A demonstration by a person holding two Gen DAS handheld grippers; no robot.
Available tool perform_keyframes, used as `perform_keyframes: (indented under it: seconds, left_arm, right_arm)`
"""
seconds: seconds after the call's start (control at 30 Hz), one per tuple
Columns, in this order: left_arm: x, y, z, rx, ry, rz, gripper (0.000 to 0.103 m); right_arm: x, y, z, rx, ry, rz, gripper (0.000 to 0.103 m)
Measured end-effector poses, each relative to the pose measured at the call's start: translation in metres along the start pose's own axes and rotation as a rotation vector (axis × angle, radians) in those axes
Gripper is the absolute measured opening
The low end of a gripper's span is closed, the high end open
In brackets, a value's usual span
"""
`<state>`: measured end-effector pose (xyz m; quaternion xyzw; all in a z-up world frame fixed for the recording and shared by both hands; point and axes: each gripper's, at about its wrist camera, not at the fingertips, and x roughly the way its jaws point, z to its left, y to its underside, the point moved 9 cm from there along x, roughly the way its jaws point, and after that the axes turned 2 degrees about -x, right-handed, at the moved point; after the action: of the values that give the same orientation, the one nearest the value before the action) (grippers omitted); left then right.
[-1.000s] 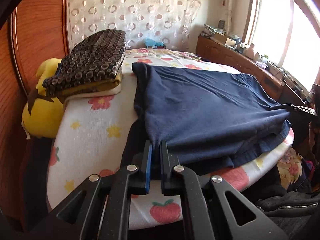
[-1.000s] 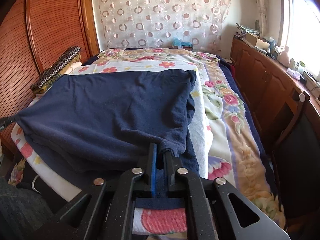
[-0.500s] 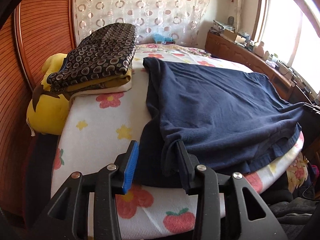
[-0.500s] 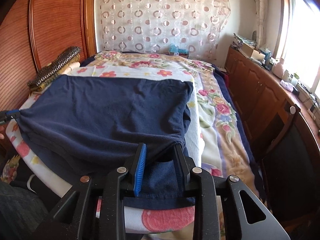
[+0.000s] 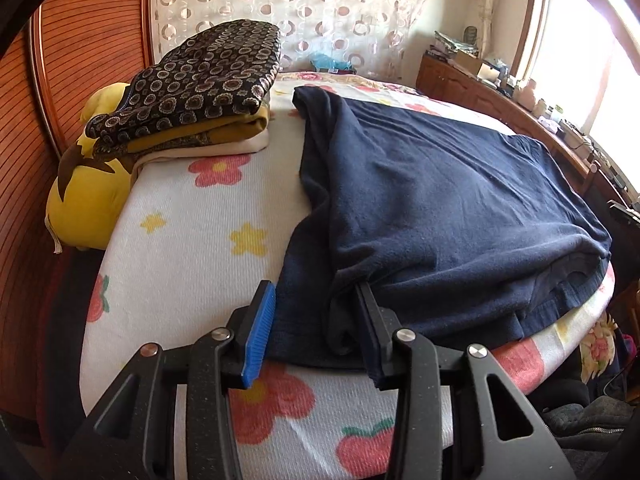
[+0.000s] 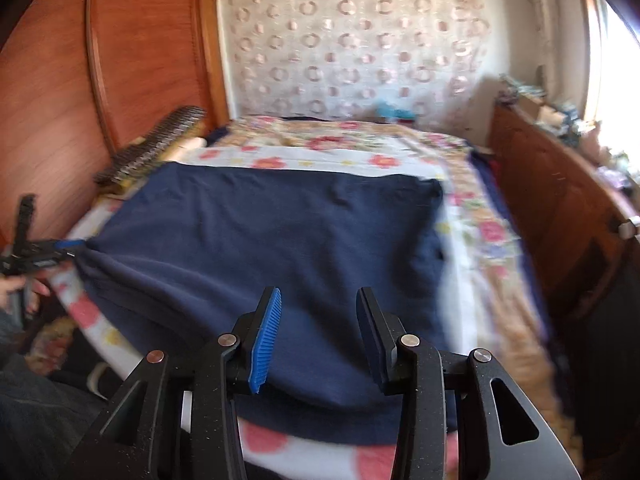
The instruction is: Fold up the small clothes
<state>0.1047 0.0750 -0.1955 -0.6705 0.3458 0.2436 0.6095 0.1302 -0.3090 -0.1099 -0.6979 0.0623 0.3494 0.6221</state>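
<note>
navy garment [image 5: 440, 208] lies folded flat at the bed's [image 5: 192, 216] near edge. left gripper [image 5: 316, 320] and right gripper [image 6: 318, 328] have just been opening, jaws spread, cloth between them unpinched.

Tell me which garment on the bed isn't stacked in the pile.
The navy garment. It lies spread flat alone on the floral blanket, while the circle-patterned piece, the mustard one and the cream one sit stacked beside it.
</note>
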Motion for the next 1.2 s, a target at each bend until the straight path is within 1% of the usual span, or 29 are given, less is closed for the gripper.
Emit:
perform_keyframes:
  seconds: [0.07, 0.13, 0.3, 0.4, 0.5, 0.57, 0.7, 0.83, 0.9, 0.93, 0.97, 1.0, 1.03, 1.07, 1.13, 1.2]
  left_arm:
    - [0.0, 0.0, 0.0, -0.002, 0.0, -0.002, 0.041]
    - [0.0, 0.0, 0.001, -0.002, 0.0, -0.003, 0.041]
    - [-0.001, 0.001, -0.002, -0.007, 0.021, 0.008, 0.041]
    - [-0.003, 0.004, -0.007, -0.011, 0.047, 0.011, 0.041]
    - [-0.004, 0.005, -0.011, -0.023, 0.076, 0.016, 0.041]
    - [-0.004, 0.005, -0.013, -0.021, 0.088, 0.023, 0.041]
    - [-0.004, 0.004, -0.013, -0.016, 0.099, 0.017, 0.041]
    - [-0.002, 0.001, -0.01, -0.035, 0.126, -0.006, 0.041]
    - [-0.002, 0.001, -0.012, -0.022, 0.114, -0.006, 0.041]
    - [-0.002, 0.001, -0.013, -0.008, 0.105, -0.006, 0.04]
    - [-0.002, 0.002, -0.014, 0.006, 0.097, -0.007, 0.036]
    - [-0.002, 0.002, -0.015, 0.016, 0.096, -0.007, 0.03]
    - [-0.002, 0.003, -0.017, 0.015, 0.124, 0.0, 0.019]
    - [-0.001, 0.003, -0.017, 0.005, 0.142, 0.004, 0.015]
    - [-0.002, 0.002, -0.019, 0.014, 0.145, 0.002, 0.011]
    - [-0.006, -0.002, -0.027, 0.031, 0.155, -0.01, 0.01]
  right_arm:
    - [0.012, 0.001, 0.009, -0.017, -0.004, -0.006, 0.041]
    - [0.028, 0.004, 0.017, -0.048, 0.012, 0.002, 0.041]
    - [0.062, 0.017, 0.023, -0.097, 0.059, 0.057, 0.041]
    - [0.074, 0.028, 0.024, -0.101, 0.059, 0.087, 0.041]
    - [0.07, 0.03, 0.022, -0.066, 0.04, 0.057, 0.041]
    - [0.07, 0.03, 0.02, -0.057, 0.031, 0.041, 0.043]
    - [0.068, 0.036, 0.025, -0.069, 0.047, 0.003, 0.046]
    - [0.064, 0.042, 0.028, -0.065, 0.045, -0.002, 0.046]
    - [0.066, 0.041, 0.03, -0.067, 0.05, -0.004, 0.046]
    - [0.066, 0.042, 0.03, -0.061, 0.048, -0.006, 0.046]
    - [0.065, 0.042, 0.028, -0.053, 0.043, -0.008, 0.046]
    - [0.064, 0.042, 0.028, -0.048, 0.041, -0.009, 0.046]
    - [0.064, 0.042, 0.029, -0.05, 0.041, -0.009, 0.046]
    - [0.064, 0.043, 0.029, -0.055, 0.043, -0.008, 0.046]
    - [0.065, 0.041, 0.029, -0.059, 0.044, -0.006, 0.046]
    - [0.065, 0.041, 0.029, -0.066, 0.044, -0.003, 0.046]
